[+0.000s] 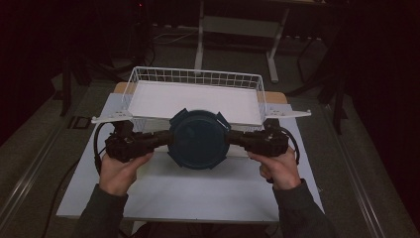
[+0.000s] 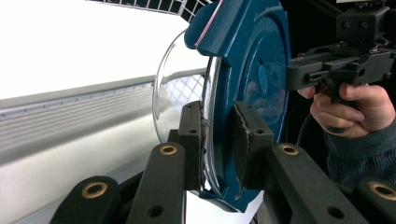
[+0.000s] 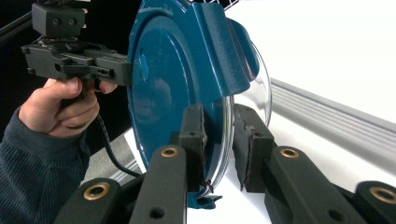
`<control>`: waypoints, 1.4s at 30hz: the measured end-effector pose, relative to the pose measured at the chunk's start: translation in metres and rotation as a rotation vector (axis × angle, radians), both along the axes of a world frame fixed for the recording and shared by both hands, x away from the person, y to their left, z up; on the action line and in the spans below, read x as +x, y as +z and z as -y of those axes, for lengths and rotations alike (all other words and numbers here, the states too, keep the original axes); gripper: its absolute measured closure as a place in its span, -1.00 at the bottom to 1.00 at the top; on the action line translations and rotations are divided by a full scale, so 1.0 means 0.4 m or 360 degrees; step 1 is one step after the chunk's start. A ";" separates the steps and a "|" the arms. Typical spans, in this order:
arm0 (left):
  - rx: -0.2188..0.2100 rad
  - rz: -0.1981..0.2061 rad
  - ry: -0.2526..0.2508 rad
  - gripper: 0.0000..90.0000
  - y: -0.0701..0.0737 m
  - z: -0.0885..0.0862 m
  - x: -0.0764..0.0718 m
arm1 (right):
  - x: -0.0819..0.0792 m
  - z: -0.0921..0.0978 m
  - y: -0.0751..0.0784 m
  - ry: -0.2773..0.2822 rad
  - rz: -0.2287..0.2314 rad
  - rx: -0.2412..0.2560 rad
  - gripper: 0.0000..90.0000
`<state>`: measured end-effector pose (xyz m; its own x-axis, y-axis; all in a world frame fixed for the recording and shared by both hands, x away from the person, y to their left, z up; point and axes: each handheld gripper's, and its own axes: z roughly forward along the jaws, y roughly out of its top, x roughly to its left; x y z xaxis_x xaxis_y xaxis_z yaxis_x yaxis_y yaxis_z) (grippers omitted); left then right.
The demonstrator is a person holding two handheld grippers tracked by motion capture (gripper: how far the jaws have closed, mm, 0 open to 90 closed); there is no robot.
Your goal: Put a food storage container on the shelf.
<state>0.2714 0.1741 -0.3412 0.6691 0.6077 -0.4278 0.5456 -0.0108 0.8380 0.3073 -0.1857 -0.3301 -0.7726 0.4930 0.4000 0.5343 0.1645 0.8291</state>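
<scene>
Fingers of both grippers are clamping opposite edges of the round blue-lidded container [image 1: 198,139], holding it above the white table [image 1: 188,191], just before the wire basket [image 1: 195,78]: left gripper [image 1: 162,139], right gripper [image 1: 233,137].

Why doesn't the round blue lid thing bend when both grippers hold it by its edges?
The blue lid probably stays stiff: it keeps its flat round shape while pinched only at two opposite edges. The clear bowl under it looks smooth and shiny, so the fingers might slip on it. Being round, it would likely roll if dropped on its edge.
</scene>
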 end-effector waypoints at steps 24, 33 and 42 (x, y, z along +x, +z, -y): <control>-0.0082 0.0018 0.0016 0.68 0.055 -0.019 0.079 | 0.073 -0.021 0.085 -0.0029 0.0055 -0.0031 0.66; -0.0128 0.0006 0.0040 0.68 0.071 -0.034 0.119 | 0.111 -0.033 0.112 -0.0040 0.0045 -0.0004 0.66; -0.0125 -0.0021 0.0072 0.67 0.085 -0.035 0.156 | 0.151 -0.039 0.119 -0.0052 0.0016 0.0009 0.66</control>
